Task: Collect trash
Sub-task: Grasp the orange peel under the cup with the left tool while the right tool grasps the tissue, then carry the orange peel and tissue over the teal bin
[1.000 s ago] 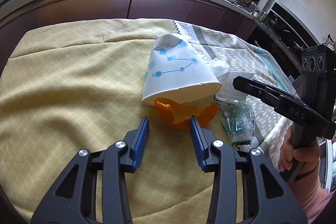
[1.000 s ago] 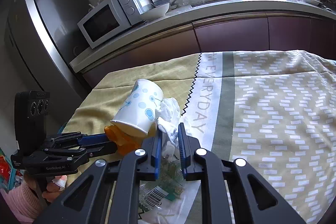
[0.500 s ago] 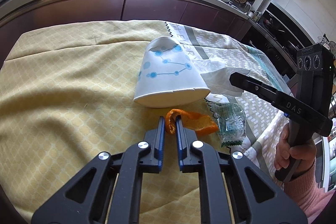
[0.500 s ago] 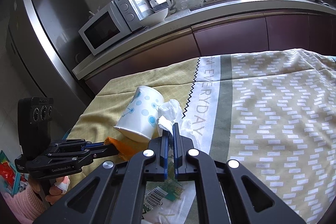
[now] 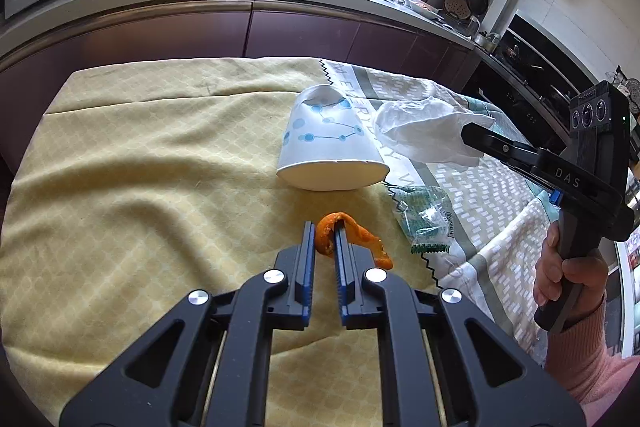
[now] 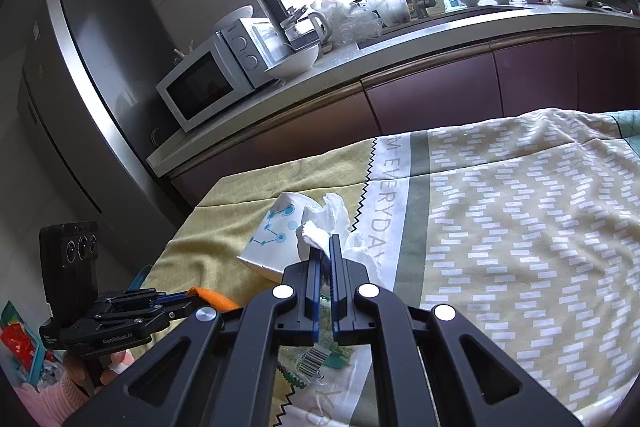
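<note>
The left tool (image 5: 324,239) pinched an orange peel (image 5: 348,233) and the right tool (image 6: 327,255) pinched a crumpled tissue (image 5: 424,131), both clear of the cloth-covered surface (image 5: 140,167). By my judgement collection was partway: a paper cup (image 5: 328,143) lay tipped over there, a green wrapper (image 5: 424,223) beside it, both uncollected. No bin showed. Only the right view showed the wrapper's barcode; only the left showed the right hand (image 5: 568,279) gripping its handle.
</note>
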Demonstrator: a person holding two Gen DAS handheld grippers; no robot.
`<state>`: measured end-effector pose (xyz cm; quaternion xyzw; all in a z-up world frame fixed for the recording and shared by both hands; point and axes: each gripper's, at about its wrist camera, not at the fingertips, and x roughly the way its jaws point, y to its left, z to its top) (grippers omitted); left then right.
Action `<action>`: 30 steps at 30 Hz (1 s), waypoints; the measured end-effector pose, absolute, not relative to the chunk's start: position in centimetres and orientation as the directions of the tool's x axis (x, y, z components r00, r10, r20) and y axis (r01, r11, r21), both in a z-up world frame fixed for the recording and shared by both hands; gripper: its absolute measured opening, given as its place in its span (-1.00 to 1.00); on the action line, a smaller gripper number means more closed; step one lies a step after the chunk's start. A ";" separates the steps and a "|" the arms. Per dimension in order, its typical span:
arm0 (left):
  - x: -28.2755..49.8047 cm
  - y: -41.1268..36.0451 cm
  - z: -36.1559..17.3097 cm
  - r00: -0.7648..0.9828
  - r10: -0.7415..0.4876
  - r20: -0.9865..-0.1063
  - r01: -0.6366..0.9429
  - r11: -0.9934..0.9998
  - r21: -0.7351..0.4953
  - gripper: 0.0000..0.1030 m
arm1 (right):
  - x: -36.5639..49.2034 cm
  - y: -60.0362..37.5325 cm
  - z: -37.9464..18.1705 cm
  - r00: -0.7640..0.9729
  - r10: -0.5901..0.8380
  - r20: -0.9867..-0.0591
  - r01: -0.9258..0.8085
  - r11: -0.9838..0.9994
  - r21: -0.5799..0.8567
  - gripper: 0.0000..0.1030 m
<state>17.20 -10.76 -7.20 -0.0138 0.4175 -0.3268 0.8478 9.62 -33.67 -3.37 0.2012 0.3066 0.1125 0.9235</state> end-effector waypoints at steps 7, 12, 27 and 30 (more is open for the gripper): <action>15.9 -8.3 -5.9 0.485 -0.546 -0.683 0.526 0.806 -0.272 -0.81 | 8.2 -32.9 -2.1 0.797 0.364 -0.483 -0.124 0.880 0.458 -0.93; 14.8 -6.9 -5.2 0.509 -0.534 -0.675 0.520 0.815 -0.253 -0.81 | 7.4 -31.2 -1.3 0.794 0.402 -0.457 -0.175 0.870 0.461 -0.93; 12.6 -1.7 -3.7 0.581 -0.480 -0.657 0.458 0.860 -0.223 -0.81 | 7.4 -25.5 -1.4 0.722 0.532 -0.442 -0.293 0.814 0.501 -0.93; 12.2 -0.2 -3.5 0.594 -0.468 -0.654 0.440 0.870 -0.222 -0.81 | 7.6 -24.3 -1.6 0.700 0.560 -0.444 -0.315 0.799 0.512 -0.93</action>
